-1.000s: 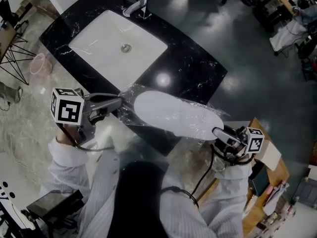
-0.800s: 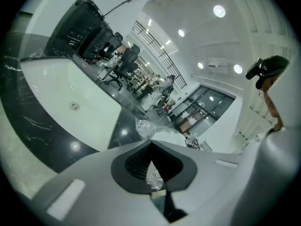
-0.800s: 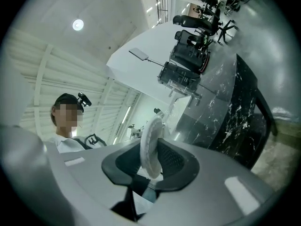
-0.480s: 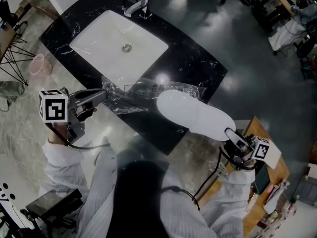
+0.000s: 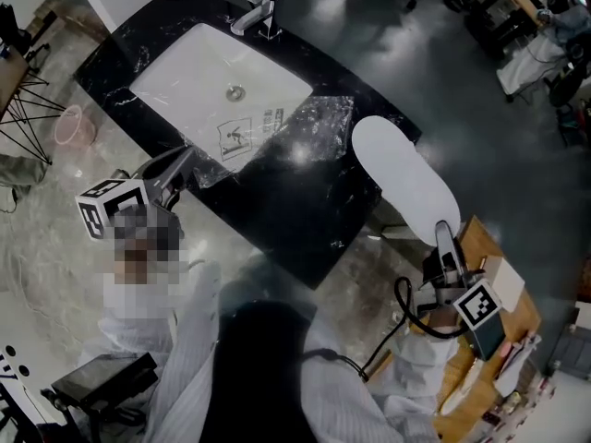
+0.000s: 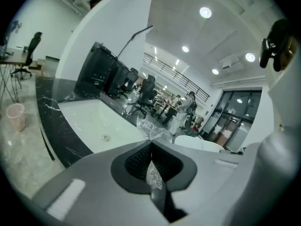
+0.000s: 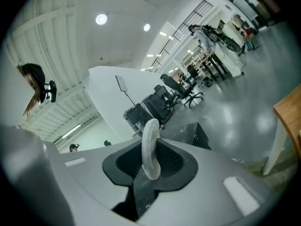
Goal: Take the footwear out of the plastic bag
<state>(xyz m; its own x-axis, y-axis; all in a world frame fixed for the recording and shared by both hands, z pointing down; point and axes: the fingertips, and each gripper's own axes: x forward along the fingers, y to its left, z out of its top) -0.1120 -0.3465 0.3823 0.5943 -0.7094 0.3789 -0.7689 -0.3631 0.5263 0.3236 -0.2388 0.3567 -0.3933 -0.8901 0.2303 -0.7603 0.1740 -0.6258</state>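
The footwear is a flat white slipper (image 5: 402, 178), out of the bag and held in the air past the counter's right corner. My right gripper (image 5: 444, 235) is shut on its near end; in the right gripper view the slipper (image 7: 150, 140) stands edge-on between the jaws of that gripper (image 7: 149, 163). The clear plastic bag (image 5: 277, 129) lies spread over the black counter and the sink's edge. My left gripper (image 5: 185, 161) is shut on the bag's left end, and a pinch of film (image 6: 153, 175) shows between the jaws of the left gripper (image 6: 151, 167).
A black marble counter (image 5: 305, 206) holds a white sink (image 5: 199, 77) with a chrome faucet (image 5: 260, 5). A pink bucket (image 5: 70, 124) stands on the floor at left. A wooden table (image 5: 506, 280) is at my right, with office chairs farther off.
The slipper has slid out of the bag and swung right, off the counter, with my right gripper. The emptied bag has spread flat over the counter, and my left gripper has drawn left.
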